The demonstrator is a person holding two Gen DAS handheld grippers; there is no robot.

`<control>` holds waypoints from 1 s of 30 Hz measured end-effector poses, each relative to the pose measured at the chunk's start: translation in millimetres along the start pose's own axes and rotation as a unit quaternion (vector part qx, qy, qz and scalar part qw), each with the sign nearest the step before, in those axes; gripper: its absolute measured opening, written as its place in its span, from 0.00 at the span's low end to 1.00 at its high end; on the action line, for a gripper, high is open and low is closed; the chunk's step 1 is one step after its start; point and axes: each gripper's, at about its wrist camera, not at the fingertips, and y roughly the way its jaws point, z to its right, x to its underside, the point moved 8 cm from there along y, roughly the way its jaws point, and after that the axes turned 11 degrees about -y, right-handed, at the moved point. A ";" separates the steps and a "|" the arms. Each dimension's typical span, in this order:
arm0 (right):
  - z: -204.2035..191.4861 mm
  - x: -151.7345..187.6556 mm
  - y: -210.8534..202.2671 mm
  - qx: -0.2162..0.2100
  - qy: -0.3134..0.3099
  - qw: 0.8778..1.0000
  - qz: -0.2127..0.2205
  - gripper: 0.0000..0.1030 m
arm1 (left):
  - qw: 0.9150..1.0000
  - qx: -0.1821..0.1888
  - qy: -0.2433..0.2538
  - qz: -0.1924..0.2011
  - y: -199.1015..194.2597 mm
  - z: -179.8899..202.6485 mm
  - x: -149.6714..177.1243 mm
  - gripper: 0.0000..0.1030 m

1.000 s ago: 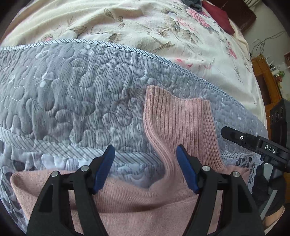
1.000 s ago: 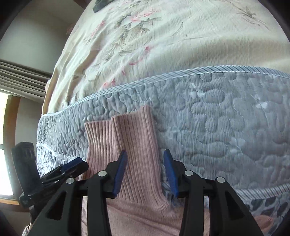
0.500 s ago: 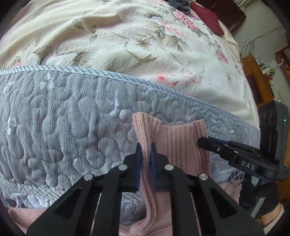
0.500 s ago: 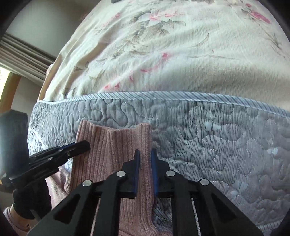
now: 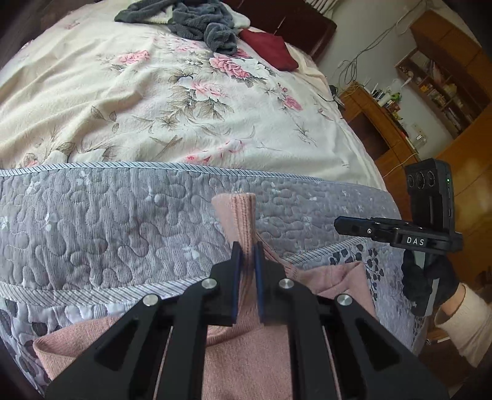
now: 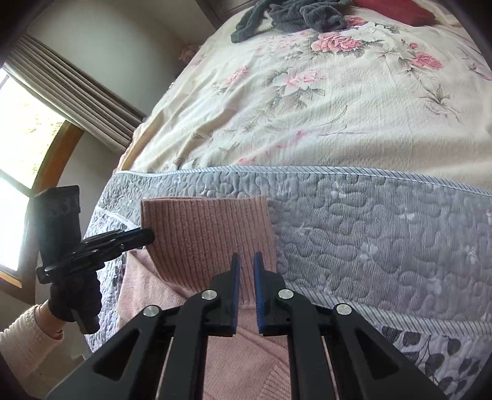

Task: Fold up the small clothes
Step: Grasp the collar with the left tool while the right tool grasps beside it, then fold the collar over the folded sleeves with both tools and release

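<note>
A pink knit sweater [image 5: 264, 363] hangs over the near edge of the bed, its ribbed collar [image 5: 236, 212] raised against the grey quilted blanket [image 5: 123, 221]. My left gripper [image 5: 246, 261] is shut on a bunched edge of that collar. In the right wrist view the ribbed collar [image 6: 203, 227] spreads flat, and my right gripper [image 6: 246, 267] is shut on its lower right part. There the left gripper [image 6: 149, 237] meets the collar's left edge. In the left wrist view the right gripper [image 5: 338, 223] shows at the right, held by a gloved hand [image 5: 424, 283].
A cream floral bed cover [image 5: 153, 107] lies beyond the blanket. On the far end sit a crumpled dark grey towel [image 5: 200, 18] and a red cushion [image 5: 267, 46]. Wooden shelves and cabinets [image 5: 384, 123] stand to the right; a window with curtains [image 6: 77, 92] is on the left.
Both grippers went from open around the collar to shut on it. Both have since tilted up, showing more of the bed, and the collar now looks bunched in the left gripper.
</note>
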 end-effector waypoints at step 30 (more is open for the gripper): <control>-29.3 -40.5 39.0 -0.031 -0.068 0.997 -0.009 0.11 | 0.999 0.016 -0.036 0.009 5.9 -37.3 -4.1 0.06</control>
